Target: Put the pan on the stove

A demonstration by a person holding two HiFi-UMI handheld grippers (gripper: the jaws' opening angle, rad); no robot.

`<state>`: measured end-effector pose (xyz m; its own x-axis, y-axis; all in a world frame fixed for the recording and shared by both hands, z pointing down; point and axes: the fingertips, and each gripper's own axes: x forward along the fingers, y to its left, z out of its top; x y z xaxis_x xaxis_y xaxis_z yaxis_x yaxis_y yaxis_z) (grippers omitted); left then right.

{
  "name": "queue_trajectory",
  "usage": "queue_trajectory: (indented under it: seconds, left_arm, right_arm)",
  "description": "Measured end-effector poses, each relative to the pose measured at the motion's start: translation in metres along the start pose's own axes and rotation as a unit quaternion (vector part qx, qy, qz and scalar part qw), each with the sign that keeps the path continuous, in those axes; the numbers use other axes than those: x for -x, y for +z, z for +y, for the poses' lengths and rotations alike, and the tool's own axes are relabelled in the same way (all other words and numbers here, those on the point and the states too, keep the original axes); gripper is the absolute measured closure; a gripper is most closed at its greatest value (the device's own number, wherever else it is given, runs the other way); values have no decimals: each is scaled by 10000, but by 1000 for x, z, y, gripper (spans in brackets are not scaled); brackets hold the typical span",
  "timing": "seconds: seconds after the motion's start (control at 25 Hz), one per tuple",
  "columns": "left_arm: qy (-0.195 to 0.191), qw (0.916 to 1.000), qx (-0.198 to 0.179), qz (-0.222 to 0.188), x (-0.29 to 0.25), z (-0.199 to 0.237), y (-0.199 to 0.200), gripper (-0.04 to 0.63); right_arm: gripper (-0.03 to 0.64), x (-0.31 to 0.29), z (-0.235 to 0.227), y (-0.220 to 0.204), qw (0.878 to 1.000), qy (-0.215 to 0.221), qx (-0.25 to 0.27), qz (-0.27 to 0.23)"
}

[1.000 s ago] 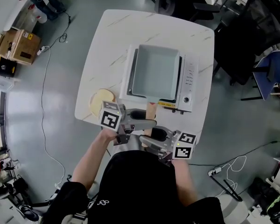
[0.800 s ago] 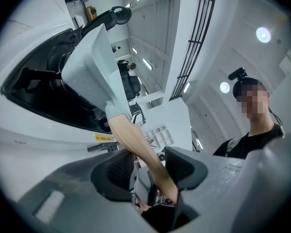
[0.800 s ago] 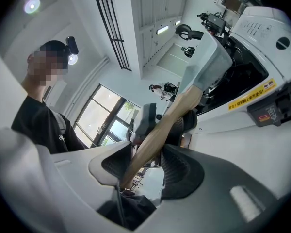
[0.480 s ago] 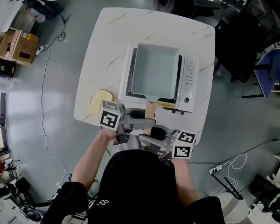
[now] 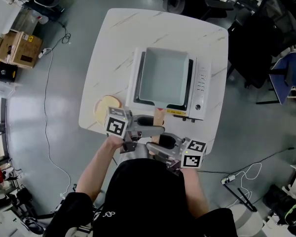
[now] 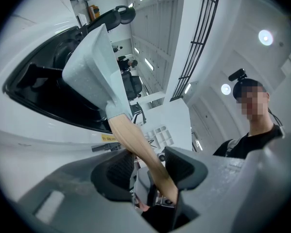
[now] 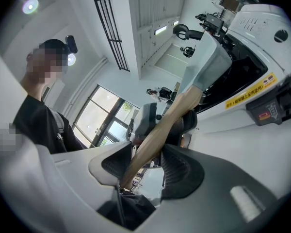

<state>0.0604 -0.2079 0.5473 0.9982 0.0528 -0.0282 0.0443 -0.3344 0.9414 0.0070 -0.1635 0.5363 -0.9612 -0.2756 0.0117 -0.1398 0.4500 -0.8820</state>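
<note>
Pale grey pan [image 5: 163, 75] sits square on the black top of a white stove [image 5: 201, 83], mid-frame on a marble table [image 5: 118, 43] in the head view — its wooden handle [image 5: 159, 116] points down toward the person. Left gripper [image 5: 150, 125] and right gripper [image 5: 160, 144] meet at the handle's end, lower centre. A round tan disc [image 5: 107, 107] lies at the table's left edge.

Left gripper view: the handle runs up between the jaws, which stand loose with a slim gap either side; pan and stove fill the upper left.

Right gripper view: jaws likewise released around the handle — pan at upper right.
</note>
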Motion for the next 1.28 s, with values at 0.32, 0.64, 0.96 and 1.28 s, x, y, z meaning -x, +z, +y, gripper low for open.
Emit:
queue_trajectory:
  seconds: [0.32,0.64,0.96,1.28]
  left_arm:
    - [-73,9999,84,-43,0,0,1,391]
    - [37,9999,-79,-55,4,1,1,387]
    - [423,9979,-460,-172,26,2,-2,380]
    - [1220,9820,-920,-1112,57,-2,16,382]
  right_arm:
    - [420,-1,-1,1,10000,-20,-52,-79]
    - [405,-4,1,0,9997,-170,180,-24]
    - [348,7,6,7,9989,-407,165,-190]
    - [355,48,-8,37,9874,-1221,579,-824]
